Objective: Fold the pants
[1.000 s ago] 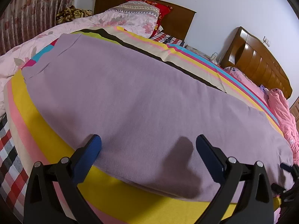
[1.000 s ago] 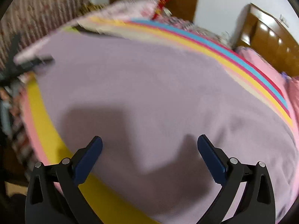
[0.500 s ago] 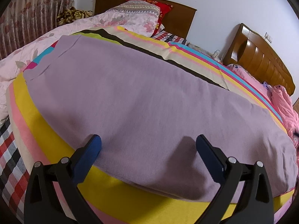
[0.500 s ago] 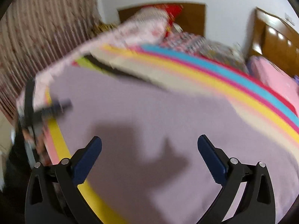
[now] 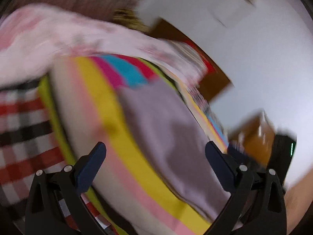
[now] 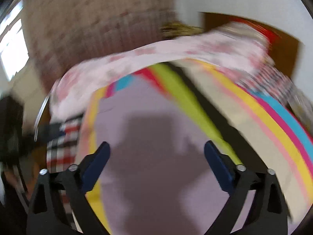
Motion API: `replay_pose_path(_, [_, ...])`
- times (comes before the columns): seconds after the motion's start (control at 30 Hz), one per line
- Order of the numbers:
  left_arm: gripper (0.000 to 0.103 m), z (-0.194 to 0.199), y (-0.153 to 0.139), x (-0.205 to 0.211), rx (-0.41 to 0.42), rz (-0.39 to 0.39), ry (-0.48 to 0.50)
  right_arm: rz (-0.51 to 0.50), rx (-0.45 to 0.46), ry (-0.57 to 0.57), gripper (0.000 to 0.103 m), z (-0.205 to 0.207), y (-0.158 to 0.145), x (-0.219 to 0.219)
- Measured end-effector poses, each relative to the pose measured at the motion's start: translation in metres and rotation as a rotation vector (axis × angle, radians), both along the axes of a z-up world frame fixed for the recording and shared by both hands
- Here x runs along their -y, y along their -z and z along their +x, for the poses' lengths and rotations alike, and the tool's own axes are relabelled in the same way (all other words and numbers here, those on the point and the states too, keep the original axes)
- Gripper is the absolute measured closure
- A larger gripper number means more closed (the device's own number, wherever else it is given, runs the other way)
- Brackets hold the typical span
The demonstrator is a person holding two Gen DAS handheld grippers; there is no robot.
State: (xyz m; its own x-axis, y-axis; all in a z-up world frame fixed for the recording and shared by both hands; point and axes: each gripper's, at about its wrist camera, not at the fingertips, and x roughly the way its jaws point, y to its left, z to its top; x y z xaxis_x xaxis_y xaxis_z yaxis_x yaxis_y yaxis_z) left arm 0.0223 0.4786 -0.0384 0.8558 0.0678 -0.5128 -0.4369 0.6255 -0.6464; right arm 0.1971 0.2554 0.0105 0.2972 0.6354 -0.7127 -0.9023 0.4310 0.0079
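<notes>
Clearly both views are smeared by fast motion, yet the main thing reads well enough: the mauve pants lie spread flat on the striped blanket that covers the bed, with the pink flowered quilt heaped just beyond the blanket's far edge. In the left wrist view the pants run as a long band beside the blanket's yellow stripe, and a red checked cloth lies on the other side of that stripe from the pants.

The left gripper has its jaws spread wide with nothing between them, over the near edge of the pants. The right gripper also has its jaws apart and empty, though they have just been closing a little; it hangs above the pants, casting a shadow on the cloth.

Judging by this, the step in hand is reaching for a hold before the first fold. To do it well, each gripper should come down at an edge or corner of the pants, pinch only the mauve cloth and not the blanket under it, and take hold at matching points so the fold comes out straight.
</notes>
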Motion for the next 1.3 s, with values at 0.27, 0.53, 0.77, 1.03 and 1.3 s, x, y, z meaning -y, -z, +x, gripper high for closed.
replay_pose_path(0.27, [0.002,-0.025,0.021,-0.027,-0.101,-0.029,-0.146,-0.240,0.172,-0.217,0.046,-0.044,0.043,-0.074])
replay_pose_path(0.53, [0.002,-0.003,0.023,-0.014,-0.001,-0.094,0.043,-0.160,0.149,-0.179,0.094,-0.025,0.048,-0.067])
replay_pose_path(0.77, [0.002,0.062,0.041,-0.024,0.077,-0.286,0.208,-0.032,-0.054,-0.136,0.094,0.004,0.040,-0.057])
replay_pose_path(1.03, [0.003,0.055,0.064,-0.038,0.096,-0.388,0.121,-0.162,0.074,-0.272,0.012,-0.037,0.047,-0.071])
replay_pose_path(1.3, [0.002,0.050,0.052,-0.037,0.125,-0.366,0.172,-0.292,0.336,-0.254,0.074,-0.055,0.069,-0.086])
